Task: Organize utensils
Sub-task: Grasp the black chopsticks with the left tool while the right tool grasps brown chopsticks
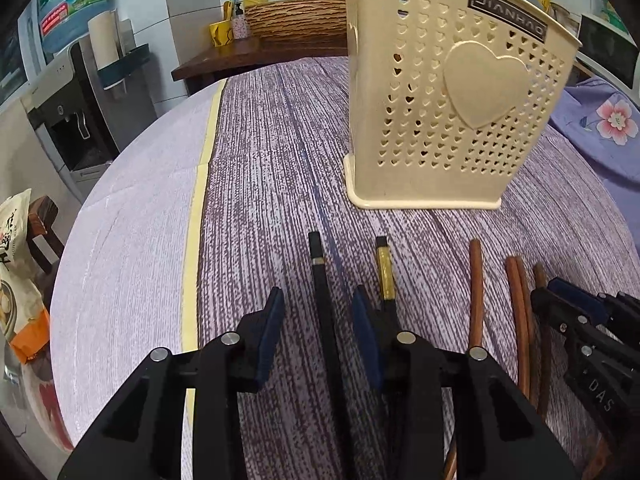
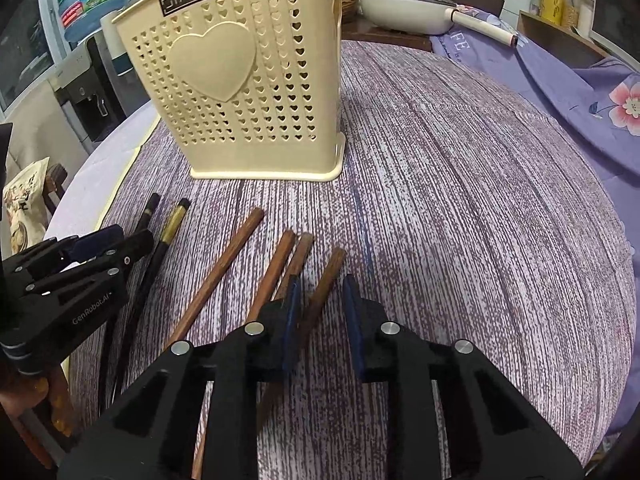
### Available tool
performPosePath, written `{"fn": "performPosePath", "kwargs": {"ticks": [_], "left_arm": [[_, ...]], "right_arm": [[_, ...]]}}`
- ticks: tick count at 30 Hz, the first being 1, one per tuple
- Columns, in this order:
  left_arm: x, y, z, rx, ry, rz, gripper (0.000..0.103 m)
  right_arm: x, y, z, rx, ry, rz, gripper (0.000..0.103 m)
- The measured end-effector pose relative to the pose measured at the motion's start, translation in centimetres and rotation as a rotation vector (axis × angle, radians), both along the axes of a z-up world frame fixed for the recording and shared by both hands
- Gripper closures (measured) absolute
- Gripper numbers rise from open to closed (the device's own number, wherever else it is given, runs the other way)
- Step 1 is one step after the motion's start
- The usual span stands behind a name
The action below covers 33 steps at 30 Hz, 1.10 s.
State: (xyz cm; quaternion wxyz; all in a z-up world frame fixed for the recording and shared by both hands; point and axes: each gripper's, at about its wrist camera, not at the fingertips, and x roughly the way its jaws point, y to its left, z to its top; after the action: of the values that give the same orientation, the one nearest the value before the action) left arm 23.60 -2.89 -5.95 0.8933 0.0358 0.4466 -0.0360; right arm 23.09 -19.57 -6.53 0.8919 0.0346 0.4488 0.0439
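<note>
While the left gripper is hovering low over the purple striped tablecloth, its blue pads are standing apart on either side of a black chopstick, not pressing it. Just right of that, a second black chopstick with a gold band is lying partly under the right-hand pad. Further right, four brown wooden chopsticks are lying side by side, and the right gripper is showing at the right edge. Beyond them, the cream heart-pierced utensil holder is standing upright.

Seen from the right wrist, the right gripper is straddling the rightmost brown chopstick; a narrow gap is showing beside each pad, so no pinch yet. Three more brown ones are lying to its left, then the black pair, with the left gripper over them. Far left of centre, the holder is standing on the cloth.
</note>
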Motion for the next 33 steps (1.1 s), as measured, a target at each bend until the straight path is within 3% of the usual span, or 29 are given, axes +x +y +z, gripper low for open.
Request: {"fn": "performPosePath", "kwargs": {"ticks": [8,21,28,33], "left_arm": [[1.1,-0.4,0.0,0.008,-0.001,0.017,0.094],[1.5,-0.1,0.3,-0.042,0.005,0.035,0.095],[0.2,0.1,2.5,-0.097,-0.057,0.027,0.096],[-1.8,0.4,5.6,-0.147,-0.140,0.010,0.096]], "right_arm": [[0.8,-0.1,-0.1,0.019,-0.007,-0.029,0.090],[1.0,-1.0,-0.2,0.127,-0.016,-0.047,0.092],[0.4,-1.9,1.0,0.208,-0.068,-0.024,0.092],[-1.1,-2.7,4.2,0.266,-0.155,0.022,0.092]]}}
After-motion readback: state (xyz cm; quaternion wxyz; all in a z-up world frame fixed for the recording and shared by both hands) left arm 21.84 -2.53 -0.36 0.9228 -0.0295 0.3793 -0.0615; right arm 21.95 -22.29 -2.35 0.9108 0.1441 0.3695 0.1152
